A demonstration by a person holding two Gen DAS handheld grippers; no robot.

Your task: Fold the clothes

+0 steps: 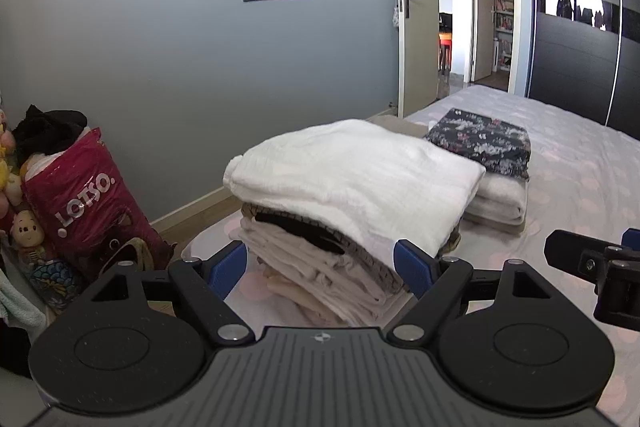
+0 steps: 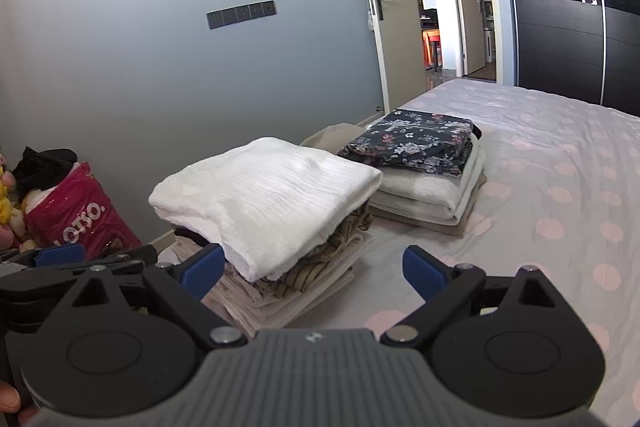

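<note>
both the left gripper (image 1: 324,263) and right gripper (image 2: 312,269) gape wide, empty, before the white garment (image 1: 352,175) topping the near stack (image 2: 296,283); folding looks finished, next needs a fresh garment.

Left gripper (image 1: 320,263) and right gripper (image 2: 314,269) side by side, fingers spread wide, apparently empty

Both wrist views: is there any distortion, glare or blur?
Left wrist view: fisheye bends the wardrobe lines; white folded cloth nearly overexposed but sharp. Right wrist view: same bending at the door; bright doorway, dark corners, no motion blur.
</note>
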